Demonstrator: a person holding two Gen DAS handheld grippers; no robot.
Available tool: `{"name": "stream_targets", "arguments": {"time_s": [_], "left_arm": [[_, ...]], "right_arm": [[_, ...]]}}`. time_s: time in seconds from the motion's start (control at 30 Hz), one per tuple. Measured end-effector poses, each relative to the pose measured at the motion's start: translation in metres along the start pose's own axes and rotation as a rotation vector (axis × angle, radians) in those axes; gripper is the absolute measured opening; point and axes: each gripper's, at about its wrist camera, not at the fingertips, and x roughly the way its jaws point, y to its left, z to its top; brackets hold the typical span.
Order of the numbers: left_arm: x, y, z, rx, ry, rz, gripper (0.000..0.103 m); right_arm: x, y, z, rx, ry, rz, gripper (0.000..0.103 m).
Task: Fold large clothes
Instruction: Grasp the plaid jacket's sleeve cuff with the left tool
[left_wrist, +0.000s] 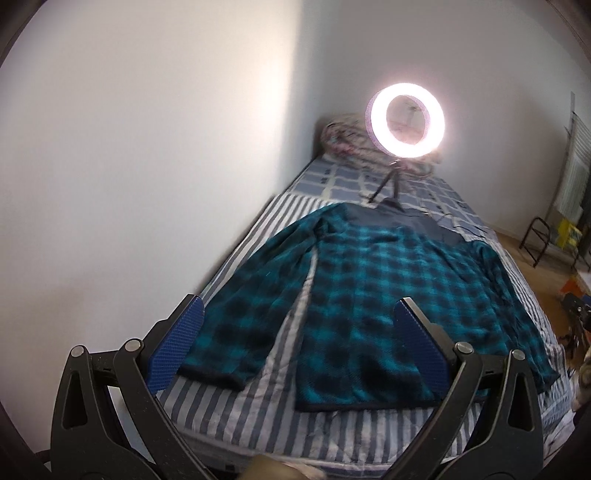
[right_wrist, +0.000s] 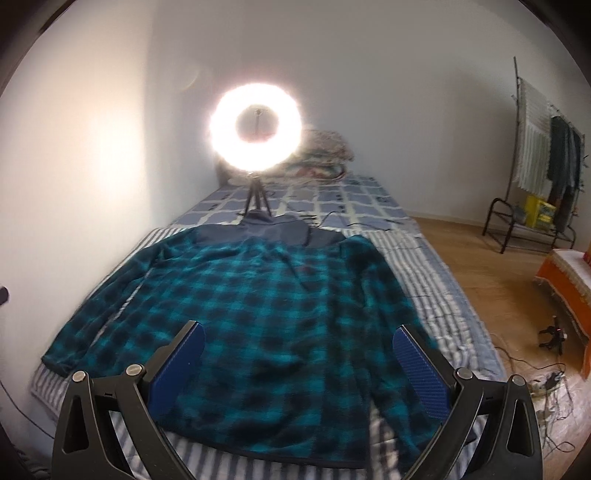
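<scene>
On the striped bed (right_wrist: 436, 280) against the white wall, below a glowing ring light (right_wrist: 256, 127), the teal plaid jacket (right_wrist: 258, 295) lay spread flat, while the left gripper (left_wrist: 299, 332) and right gripper (right_wrist: 299, 354) hovered above its hem, jaws wide apart, grasping nothing.

Counted items: one teal plaid fleece jacket (right_wrist: 258, 299) with two sleeves, on one bed (right_wrist: 436, 295). One lit ring light (right_wrist: 255, 129) on one small tripod (right_wrist: 255, 199). One bundle of folded bedding (right_wrist: 321, 155) at the head. One clothes rack (right_wrist: 546, 158). Two grippers, left gripper (left_wrist: 299, 343) and right gripper (right_wrist: 299, 362), each with two blue pads, jaws spread apart.
</scene>
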Motion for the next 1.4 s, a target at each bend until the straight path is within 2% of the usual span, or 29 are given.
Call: {"name": "stream_targets", "arguments": {"time_s": [0.2, 0.43, 0.57, 0.67, 0.93, 1.07, 1.2, 1.23, 1.3, 1.33, 1.37, 1.4], "left_arm": [[0.014, 0.035, -0.026, -0.075, 0.048, 0.026, 0.102], [0.041, 0.078, -0.060, -0.276, 0.170, -0.011, 0.080], [0.064, 0.102, -0.074, -0.441, 0.245, -0.057, 0.079], [0.082, 0.112, -0.082, -0.528, 0.289, -0.069, 0.079], [0.131, 0.143, -0.117, -0.799, 0.380, -0.047, 0.079], [0.144, 0.157, -0.125, -0.861, 0.368, -0.024, 0.077], [0.151, 0.158, -0.118, -0.823, 0.341, 0.023, 0.076], [0.153, 0.157, -0.116, -0.820, 0.339, 0.032, 0.070], [0.159, 0.155, -0.112, -0.797, 0.345, 0.059, 0.045], [0.163, 0.153, -0.110, -0.770, 0.353, 0.069, 0.020], [0.166, 0.151, -0.107, -0.744, 0.356, 0.070, 0.006], [0.166, 0.149, -0.105, -0.724, 0.349, 0.066, 0.006]], "right_arm": [[0.004, 0.024, 0.004, -0.015, -0.020, 0.111, 0.103], [0.004, 0.063, -0.005, -0.123, -0.067, 0.221, 0.103], [0.002, 0.072, -0.010, -0.146, -0.055, 0.264, 0.103], [0.003, 0.070, -0.012, -0.140, -0.047, 0.278, 0.103], [0.000, 0.061, -0.017, -0.128, -0.034, 0.286, 0.103], [-0.001, 0.054, -0.019, -0.120, -0.030, 0.279, 0.103], [0.000, 0.049, -0.021, -0.106, -0.012, 0.279, 0.103], [0.001, 0.049, -0.021, -0.105, -0.008, 0.278, 0.103], [0.003, 0.048, -0.023, -0.107, 0.003, 0.279, 0.103], [0.004, 0.048, -0.024, -0.109, 0.008, 0.280, 0.103], [0.005, 0.049, -0.024, -0.113, 0.011, 0.282, 0.103], [0.005, 0.051, -0.025, -0.118, 0.016, 0.285, 0.103]]}}
